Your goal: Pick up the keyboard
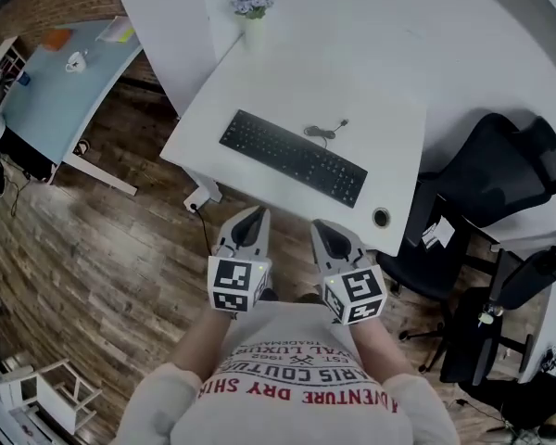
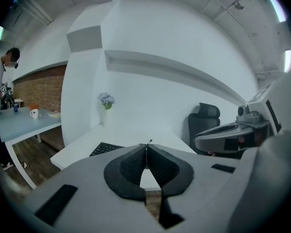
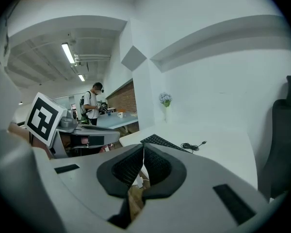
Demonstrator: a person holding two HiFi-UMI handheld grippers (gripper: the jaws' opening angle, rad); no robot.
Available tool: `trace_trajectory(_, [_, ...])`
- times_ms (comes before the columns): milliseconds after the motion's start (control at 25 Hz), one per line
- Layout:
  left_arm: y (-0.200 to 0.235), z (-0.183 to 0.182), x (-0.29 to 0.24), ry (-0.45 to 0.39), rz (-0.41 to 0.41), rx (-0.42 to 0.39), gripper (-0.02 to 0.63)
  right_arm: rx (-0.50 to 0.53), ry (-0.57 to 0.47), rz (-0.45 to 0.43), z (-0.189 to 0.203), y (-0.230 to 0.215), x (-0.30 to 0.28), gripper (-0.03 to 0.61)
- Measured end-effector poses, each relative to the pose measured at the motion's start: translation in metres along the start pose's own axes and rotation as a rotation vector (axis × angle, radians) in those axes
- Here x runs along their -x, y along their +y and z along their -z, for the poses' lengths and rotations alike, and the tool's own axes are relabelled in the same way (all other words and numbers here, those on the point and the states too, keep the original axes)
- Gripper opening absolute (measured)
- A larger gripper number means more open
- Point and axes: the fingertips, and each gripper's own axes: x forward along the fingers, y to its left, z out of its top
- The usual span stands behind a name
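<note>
A black keyboard (image 1: 293, 158) lies slantwise on the white desk (image 1: 389, 128), its coiled cable (image 1: 322, 133) behind it. The keyboard's near end (image 2: 104, 148) shows in the left gripper view, and the keyboard (image 3: 161, 141) with its cable (image 3: 191, 145) shows in the right gripper view. My left gripper (image 1: 251, 219) and right gripper (image 1: 326, 232) hang side by side over the floor, short of the desk's front edge. Both are shut with nothing between the jaws. Neither touches the keyboard.
A vase of flowers (image 1: 249, 6) stands at the desk's back. A round cable hole (image 1: 381, 217) sits near the front right corner. A black office chair (image 1: 486, 184) is at the right. A light blue table (image 1: 60, 86) with a mug (image 1: 75, 61) stands left, a person (image 3: 92, 106) beside it.
</note>
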Motion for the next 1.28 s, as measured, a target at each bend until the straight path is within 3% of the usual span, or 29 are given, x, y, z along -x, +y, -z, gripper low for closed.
trace_trajectory(200, [0.021,0.012,-0.023,0.060,-0.010,0.032,0.028,-0.005,0.068,-0.025,0.005,-0.016,-0.033,0.025])
trace_trajectory(520, [0.052,0.027,-0.083,0.175,-0.092,0.044,0.028,0.034,0.214,-0.168,0.011,-0.058,-0.102,0.025])
trace_trajectory(720, [0.058,0.042,-0.121,0.250,-0.114,0.159,0.028,0.061,0.307,-0.241,0.023,-0.089,-0.143,0.026])
trace_trajectory(880, [0.056,0.070,-0.146,0.354,-0.113,0.317,0.028,0.083,0.425,-0.299,0.046,-0.111,-0.171,0.028])
trace_trajectory(920, [0.052,0.075,-0.150,0.385,-0.109,0.358,0.028,0.088,0.463,-0.316,0.051,-0.115,-0.175,0.035])
trace_trajectory(960, [0.049,0.080,-0.153,0.413,-0.107,0.386,0.028,0.093,0.500,-0.333,0.057,-0.118,-0.178,0.081])
trace_trajectory(1000, [0.047,0.084,-0.157,0.438,-0.104,0.398,0.028,0.100,0.533,-0.348,0.061,-0.121,-0.182,0.126])
trace_trajectory(1160, [0.044,0.095,-0.171,0.495,-0.099,0.417,0.031,0.147,0.639,-0.415,0.077,-0.128,-0.203,0.143])
trace_trajectory(1200, [0.043,0.097,-0.175,0.495,-0.093,0.450,0.071,0.150,0.669,-0.449,0.080,-0.128,-0.207,0.146])
trace_trajectory(1240, [0.040,0.098,-0.179,0.492,-0.086,0.498,0.201,0.150,0.698,-0.489,0.082,-0.126,-0.209,0.147])
trace_trajectory(1280, [0.038,0.100,-0.181,0.487,-0.084,0.555,0.272,0.155,0.725,-0.525,0.083,-0.126,-0.212,0.151])
